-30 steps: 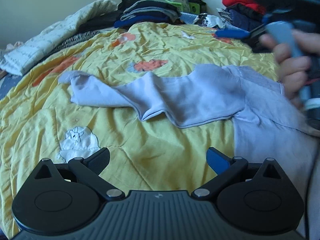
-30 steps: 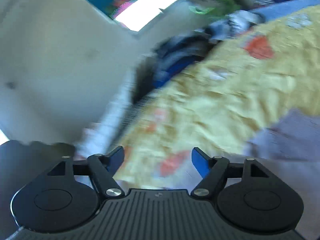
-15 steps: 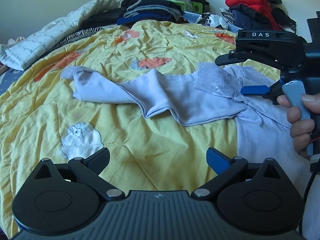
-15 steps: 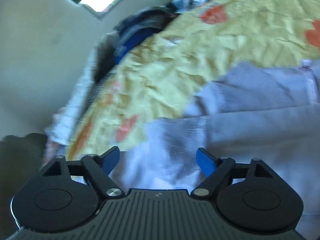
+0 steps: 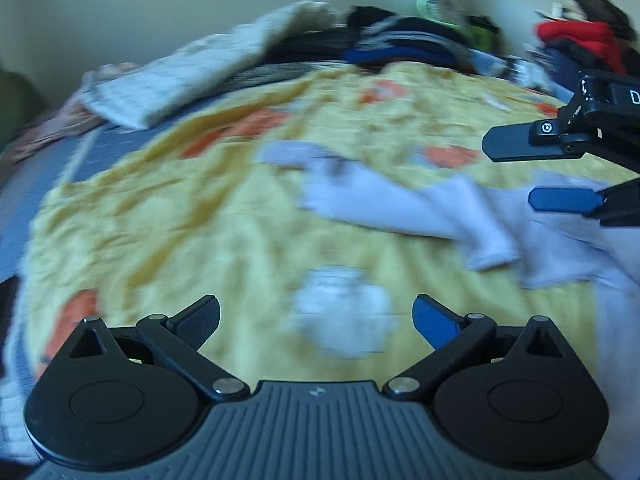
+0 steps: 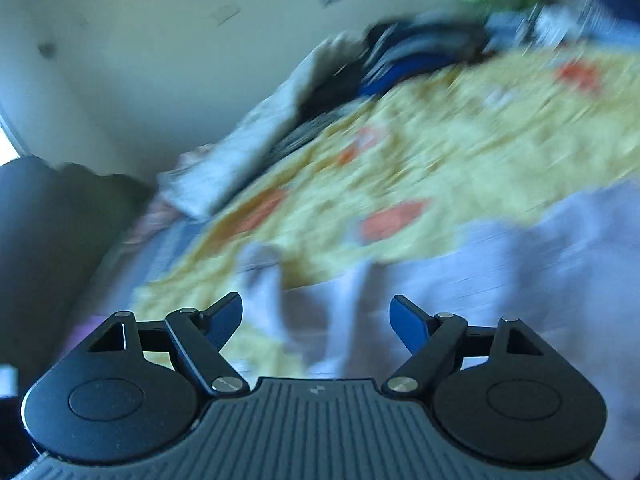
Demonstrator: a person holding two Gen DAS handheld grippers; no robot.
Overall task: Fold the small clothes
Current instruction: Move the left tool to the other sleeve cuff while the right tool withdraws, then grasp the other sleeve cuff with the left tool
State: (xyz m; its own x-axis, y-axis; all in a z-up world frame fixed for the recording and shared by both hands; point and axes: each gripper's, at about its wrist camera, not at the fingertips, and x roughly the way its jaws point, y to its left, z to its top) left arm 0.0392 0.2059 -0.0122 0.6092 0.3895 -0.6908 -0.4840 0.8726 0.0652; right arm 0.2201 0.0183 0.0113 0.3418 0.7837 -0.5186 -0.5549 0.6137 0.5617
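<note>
Item: pale lilac garment [image 5: 460, 208], one piece, small, long-sleeved by the look of it. Lies crumpled on the yellow quilt [image 5: 200, 232] of the bed. In the left wrist view it runs from centre out to 3 o'clock, with a sleeve [image 5: 304, 156] trailing toward 12 o'clock and a cuffed end [image 5: 490, 250] turned toward 5 o'clock. In the right wrist view the same cloth fills the field from 6 to 3 o'clock.

Handling, judged: thin knit, light, wholly limp. It will not hold a shape when lifted and will drape and drag. Not fragile or slippery, though the quilt beneath is soft and may bunch with it. Best taken at hems, cuffs or shoulder seams, where doubled fabric gives a firmer pinch. A mid-panel grasp would likely gather a wad.

Left claw [image 5: 316, 316]: jaws spread wide, empty, above bare quilt and a white animal patch [image 5: 340, 312], well short of the garment.

Right claw [image 6: 316, 316]: jaws spread wide, nothing between them, low over the garment's near folds. Seen also at 3 o'clock in the left view, fingers apart. Contact with the cloth cannot be told through the blur.

Surroundings: stacked dark clothes [image 5: 400, 40] and a red pile [image 5: 576, 36] at the bed's far end, a white blanket [image 5: 192, 68] at 11 o'clock.
</note>
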